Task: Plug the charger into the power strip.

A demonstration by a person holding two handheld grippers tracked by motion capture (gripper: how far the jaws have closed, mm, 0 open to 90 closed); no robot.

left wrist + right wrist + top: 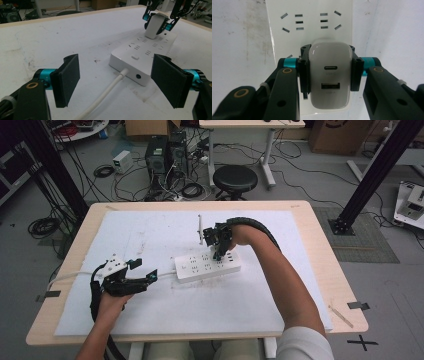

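So the big white foam sheet (165,315) covers most of the light wooden table (325,265), probably just there to give a soft, plain surface. On it, around the middle, lies the white plastic rectangular power strip (207,266) with its thick white cable (105,96) running off toward the left gripper.

Right gripper (220,251) comes down on the strip from above, jaws clamped tight on both flanks of a small white rounded USB charger block (330,75). Gripping it by the sides leaves the prongs free, so my guess is it's going into (or coming out of) a socket near the strip's far end. Can't tell if the prongs are fully seated.

Left gripper (145,274) sits low just beside the strip's cable end, jaws spread wide, holding nothing. It looks placed to brace the strip so it doesn't slide.

View differences: the right gripper view gives you the charger's face, one oval port over one rectangular port, plus the socket slots (299,22) beyond. The left gripper view shows the strip's end face with a round hole and the switch (135,57) on top. High view gives the overall layout.
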